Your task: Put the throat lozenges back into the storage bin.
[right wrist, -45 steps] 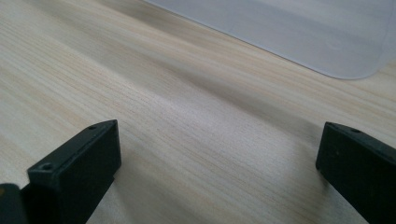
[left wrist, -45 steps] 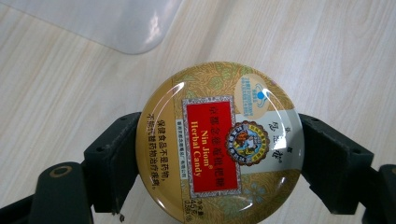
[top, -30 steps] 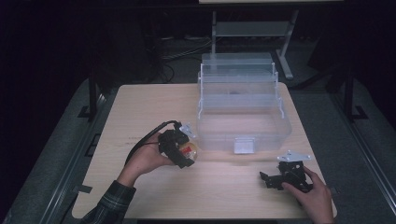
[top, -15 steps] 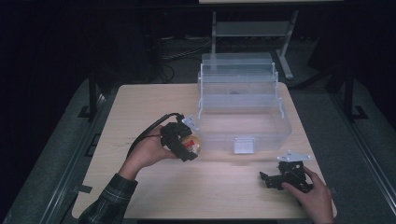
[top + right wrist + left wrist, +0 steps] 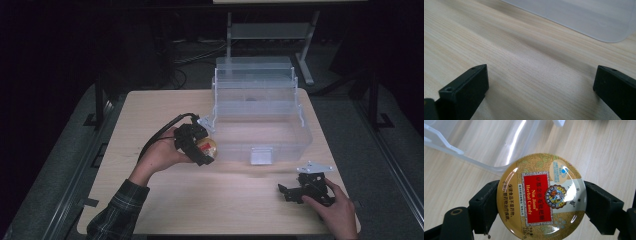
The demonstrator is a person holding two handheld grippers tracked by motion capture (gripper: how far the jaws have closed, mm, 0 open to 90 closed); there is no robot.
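Candy tin point(image 5: 541, 197), round and gold with a red "Nin Jiom Herbal Candy" label, sits clamped between the two black jaws of the left gripper point(image 5: 541, 202), one jaw pressing each side of its rim. In the left gripper view its lower edge is cut off by the frame, and the small print around the label is hard to read. From the high view the tin point(image 5: 207, 146) is a small gold disc at the gripper's point(image 5: 200, 147) tip, held above the wooden table point(image 5: 150, 115) just beside the near left corner of the clear plastic box point(image 5: 260, 125); whether tin and box wall touch cannot be told. The box's transparent rim point(image 5: 461, 157) lies just beyond the tin, with bare table to both sides of the jaws.

The right gripper point(image 5: 300, 190) rests low near the table's front right edge, well apart from the left one, with a hand point(image 5: 337, 212) behind it. Its jaws stand wide apart with nothing between them, bare wood point(image 5: 536, 65) ahead and the box's rounded corner point(image 5: 599, 22) farther off.
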